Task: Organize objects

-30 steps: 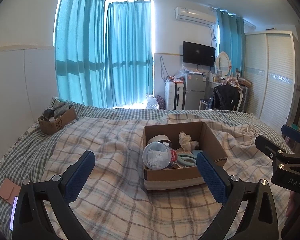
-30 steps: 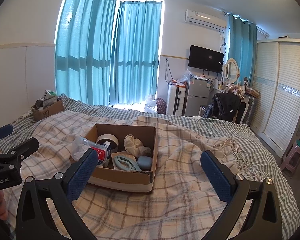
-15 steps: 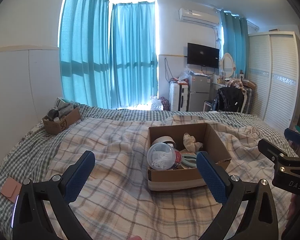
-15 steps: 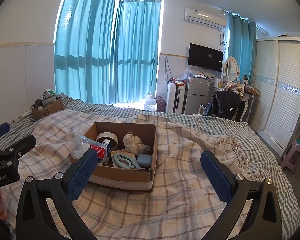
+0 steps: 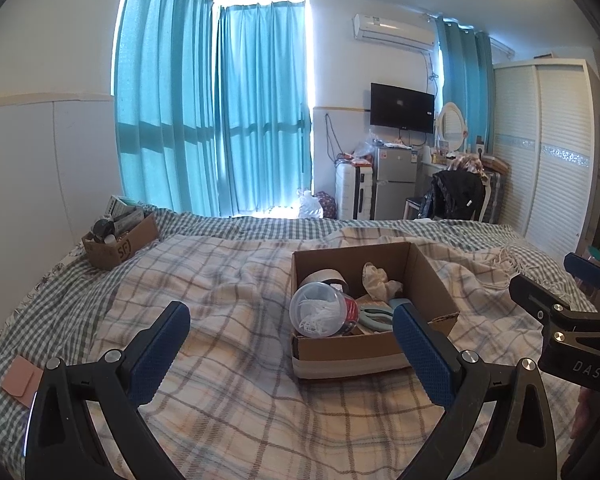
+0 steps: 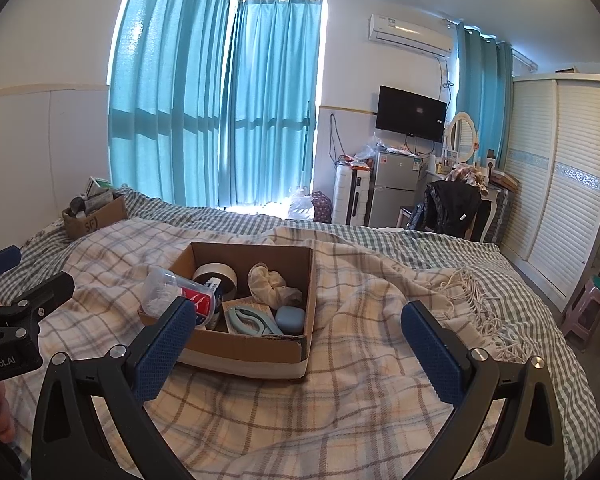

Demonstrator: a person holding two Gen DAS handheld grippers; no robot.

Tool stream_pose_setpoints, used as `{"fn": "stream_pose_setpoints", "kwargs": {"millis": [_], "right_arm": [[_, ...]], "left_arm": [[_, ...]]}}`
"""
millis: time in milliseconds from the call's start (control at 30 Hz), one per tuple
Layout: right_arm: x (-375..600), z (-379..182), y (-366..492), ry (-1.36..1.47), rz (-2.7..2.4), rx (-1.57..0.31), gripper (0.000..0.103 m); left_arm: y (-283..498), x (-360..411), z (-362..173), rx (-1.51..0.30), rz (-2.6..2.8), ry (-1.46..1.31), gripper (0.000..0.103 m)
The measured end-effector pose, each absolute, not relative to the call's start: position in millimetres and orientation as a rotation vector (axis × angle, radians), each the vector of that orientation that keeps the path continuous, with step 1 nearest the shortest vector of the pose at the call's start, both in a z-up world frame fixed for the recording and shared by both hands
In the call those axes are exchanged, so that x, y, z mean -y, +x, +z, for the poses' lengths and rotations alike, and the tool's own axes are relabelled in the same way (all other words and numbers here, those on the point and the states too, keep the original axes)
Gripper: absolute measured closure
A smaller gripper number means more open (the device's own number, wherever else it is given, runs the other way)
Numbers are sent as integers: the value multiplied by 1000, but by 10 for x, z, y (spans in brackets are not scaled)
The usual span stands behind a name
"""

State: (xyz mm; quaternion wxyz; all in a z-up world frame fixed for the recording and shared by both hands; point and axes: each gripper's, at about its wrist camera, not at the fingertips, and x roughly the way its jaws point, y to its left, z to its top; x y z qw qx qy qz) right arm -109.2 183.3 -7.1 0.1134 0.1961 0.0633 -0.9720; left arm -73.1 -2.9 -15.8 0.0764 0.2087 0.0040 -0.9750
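Observation:
A cardboard box [image 5: 432,280] [image 6: 252,346] sits on the plaid blanket in the middle of the bed. It holds a clear plastic jar [image 5: 320,314] [image 6: 176,292] lying on its side, a tape roll [image 6: 216,274], a crumpled cloth [image 6: 272,280], a pale green tool [image 6: 248,320] and a small blue case [image 6: 290,320]. My left gripper [image 5: 290,350] is open and empty, hovering in front of the box. My right gripper [image 6: 300,344] is open and empty, in front of the box's right side.
A second small cardboard box [image 5: 120,240] [image 6: 92,216] full of items stands at the bed's far left corner. A pink card [image 5: 18,376] lies at the near left edge. A fridge [image 5: 394,184], chair and wardrobe [image 5: 552,160] stand beyond the bed.
Both grippers have drifted slightly, so the box sits a little differently in each view. Both stay open and nothing on the bed has moved.

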Motion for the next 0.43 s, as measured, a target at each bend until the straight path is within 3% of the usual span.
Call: {"fn": "stream_pose_setpoints", "kwargs": {"millis": [433], "right_arm": [[-1821,-69,-1080,580,-2849,-184,0]], "left_arm": [[-731,20,-161,-8,-2922,633,0]]}}
